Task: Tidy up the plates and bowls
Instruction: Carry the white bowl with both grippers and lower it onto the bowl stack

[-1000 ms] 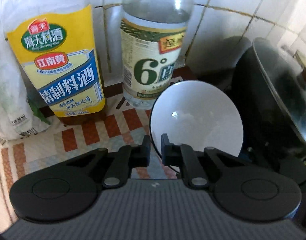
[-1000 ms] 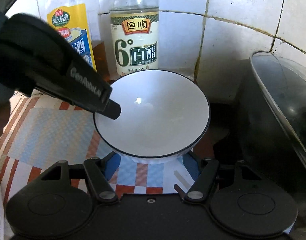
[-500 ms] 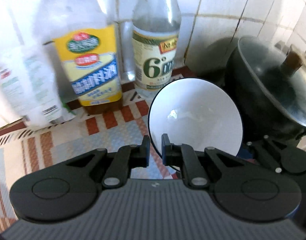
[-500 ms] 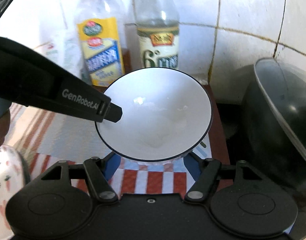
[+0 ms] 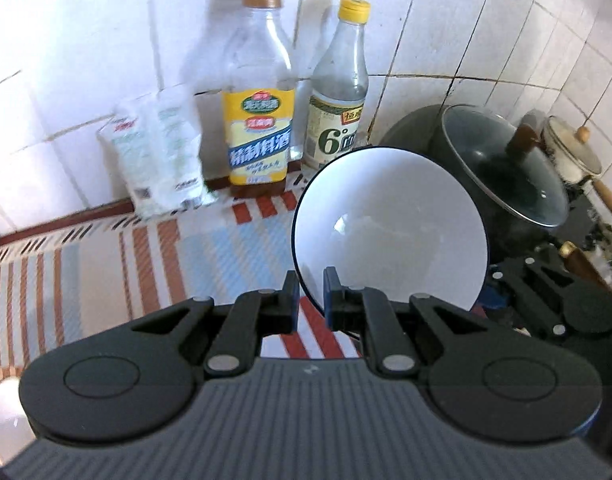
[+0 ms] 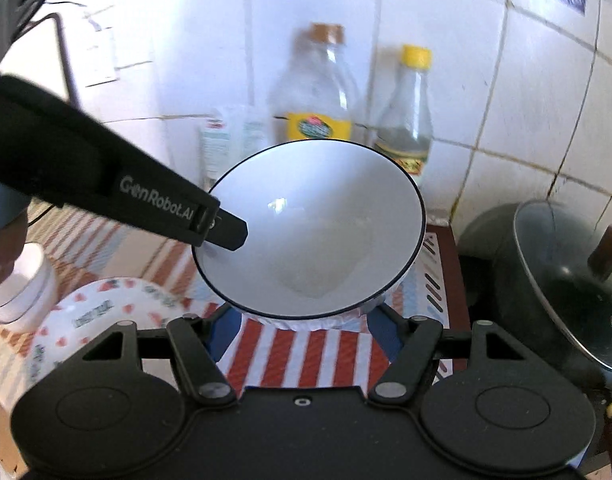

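A white bowl with a dark rim (image 5: 389,228) (image 6: 309,228) hangs in the air above the striped mat. My left gripper (image 5: 307,300) is shut on the bowl's near-left rim; its finger (image 6: 222,232) reaches into the bowl in the right wrist view. My right gripper (image 6: 302,320) is open wide, its blue-padded fingers either side of the bowl's base, below it. A patterned plate (image 6: 90,316) and a small white bowl (image 6: 24,284) lie at lower left on the mat.
A cooking-wine bottle (image 5: 260,120), a vinegar bottle (image 5: 339,100) and a white packet (image 5: 158,152) stand against the tiled wall. A dark pot with a glass lid (image 5: 509,176) (image 6: 565,284) sits on the right. A cream pot (image 5: 569,152) is beyond it.
Both grippers and the bowl have risen and drawn back from the wall; the bottles look smaller and their caps show. The patterned plate and small bowl have come into the right wrist view.
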Motion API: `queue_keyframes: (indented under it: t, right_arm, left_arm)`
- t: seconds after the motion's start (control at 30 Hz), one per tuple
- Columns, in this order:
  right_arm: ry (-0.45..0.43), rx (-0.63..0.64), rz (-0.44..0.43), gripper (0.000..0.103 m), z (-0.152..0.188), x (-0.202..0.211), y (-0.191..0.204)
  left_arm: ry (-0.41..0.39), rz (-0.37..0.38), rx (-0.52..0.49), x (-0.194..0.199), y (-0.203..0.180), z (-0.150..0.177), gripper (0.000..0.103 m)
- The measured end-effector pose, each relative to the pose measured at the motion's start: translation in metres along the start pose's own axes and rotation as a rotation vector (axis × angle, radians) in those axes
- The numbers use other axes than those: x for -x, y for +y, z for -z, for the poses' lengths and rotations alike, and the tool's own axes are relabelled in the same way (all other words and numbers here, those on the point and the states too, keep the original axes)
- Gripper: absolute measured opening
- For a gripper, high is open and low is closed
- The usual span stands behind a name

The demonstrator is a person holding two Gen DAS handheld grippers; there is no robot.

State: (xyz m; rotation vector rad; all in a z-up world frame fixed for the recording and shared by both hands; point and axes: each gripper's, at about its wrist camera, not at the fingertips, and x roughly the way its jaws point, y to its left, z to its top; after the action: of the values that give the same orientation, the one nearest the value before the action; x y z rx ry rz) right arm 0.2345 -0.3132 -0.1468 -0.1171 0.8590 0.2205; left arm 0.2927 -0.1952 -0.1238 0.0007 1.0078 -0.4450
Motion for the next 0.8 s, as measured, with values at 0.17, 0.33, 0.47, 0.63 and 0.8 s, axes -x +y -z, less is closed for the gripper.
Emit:
queue_keyframes:
  t: [0.17, 0.33, 0.47, 0.63, 0.8]
  right_arm:
    - [-0.002, 0.006, -0.031, 0.075, -0.003, 0.023, 0.027]
    - [-0.009, 0.051, -0.049, 0.075, -0.002, 0.047, 0.065]
    - [-0.015, 0.098, -0.065, 0.075, -0.003, 0.061, 0.093]
    - [-0.028, 0.135, -0.091, 0.075, -0.004, 0.079, 0.13]
    - [-0.04, 0.156, -0.111, 0.075, -0.003, 0.094, 0.168]
  left_arm:
    - [-0.013, -0.011, 0.017, 0.041, 0.012, 0.022, 0.01]
    - [-0.015, -0.026, 0.048, 0.077, 0.031, 0.045, 0.01]
    - [-0.014, -0.047, 0.069, 0.104, 0.045, 0.062, 0.01]
    - [-0.021, -0.069, 0.094, 0.139, 0.066, 0.083, 0.01]
    - [-0.038, -0.099, 0.096, 0.168, 0.091, 0.103, 0.01]
